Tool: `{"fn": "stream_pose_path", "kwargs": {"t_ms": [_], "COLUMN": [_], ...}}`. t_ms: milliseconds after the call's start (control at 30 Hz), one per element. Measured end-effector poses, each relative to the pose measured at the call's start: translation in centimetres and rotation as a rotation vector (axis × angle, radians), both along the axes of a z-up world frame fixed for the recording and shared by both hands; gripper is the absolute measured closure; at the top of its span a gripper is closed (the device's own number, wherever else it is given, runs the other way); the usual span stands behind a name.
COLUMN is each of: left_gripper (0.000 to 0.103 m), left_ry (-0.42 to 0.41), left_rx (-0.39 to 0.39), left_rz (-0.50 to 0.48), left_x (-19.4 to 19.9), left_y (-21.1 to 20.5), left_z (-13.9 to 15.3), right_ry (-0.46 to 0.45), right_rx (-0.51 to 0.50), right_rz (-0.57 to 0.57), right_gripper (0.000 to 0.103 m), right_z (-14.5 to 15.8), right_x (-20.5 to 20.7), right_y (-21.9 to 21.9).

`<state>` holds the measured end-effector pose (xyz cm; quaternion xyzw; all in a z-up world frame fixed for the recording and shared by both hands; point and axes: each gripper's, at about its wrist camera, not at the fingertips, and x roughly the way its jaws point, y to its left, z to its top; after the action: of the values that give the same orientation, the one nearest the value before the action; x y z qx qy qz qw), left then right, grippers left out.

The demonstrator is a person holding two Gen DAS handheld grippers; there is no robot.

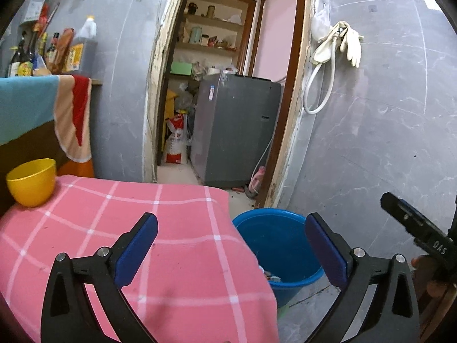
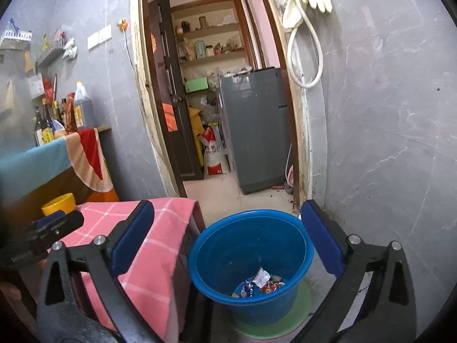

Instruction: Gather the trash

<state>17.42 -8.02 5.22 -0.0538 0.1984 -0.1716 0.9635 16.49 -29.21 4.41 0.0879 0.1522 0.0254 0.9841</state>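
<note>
A blue plastic bucket [image 2: 251, 260] stands on the floor beside a table draped in a pink checked cloth [image 2: 151, 251]. Crumpled wrappers [image 2: 264, 281] lie at the bucket's bottom. My right gripper [image 2: 228, 238] hangs above and in front of the bucket, jaws wide open with nothing between them. In the left wrist view my left gripper [image 1: 231, 245] is open and empty too, spanning the pink cloth's [image 1: 128, 243] right edge and the bucket [image 1: 274, 245]. The right gripper's black tip [image 1: 411, 223] shows at that view's right edge.
A yellow bowl [image 1: 31, 181] sits at the table's far left corner. Behind it a counter holds bottles [image 1: 25, 57] and draped cloths. A doorway ahead opens onto a grey appliance [image 1: 234, 128] and shelves. Rubber gloves and a hose [image 1: 340, 43] hang on the grey wall at right.
</note>
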Motion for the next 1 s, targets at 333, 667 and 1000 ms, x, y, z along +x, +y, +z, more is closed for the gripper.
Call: {"fn": "stream_pose_path", "kwargs": {"t_ms": [333,667,1000], "left_gripper": [0.002,0.002,0.002], "left_ry": [-0.04,-0.061,-0.093], "left_rx": [0.01,0.039,0.058], "left_rz": [0.062,0.137,0.161], "left_x": [-6.3,-10.1,-11.1], "left_y": [2.1,3.9,4.4], "left_z": [-0.4,-2.1,-2.5], "right_ry": [-0.092,-0.116,-0.105], "right_rx": [-0.045,-0.093,-0.092], "right_rz": [0.015,-0.002,-0.001], "right_gripper": [0.001,0.001,0.001], "right_z": [0.3,-1.2,-2.2], "right_x": [-7.1,-10.9,-11.2], "right_y": [2.2,4.0,4.1]}}
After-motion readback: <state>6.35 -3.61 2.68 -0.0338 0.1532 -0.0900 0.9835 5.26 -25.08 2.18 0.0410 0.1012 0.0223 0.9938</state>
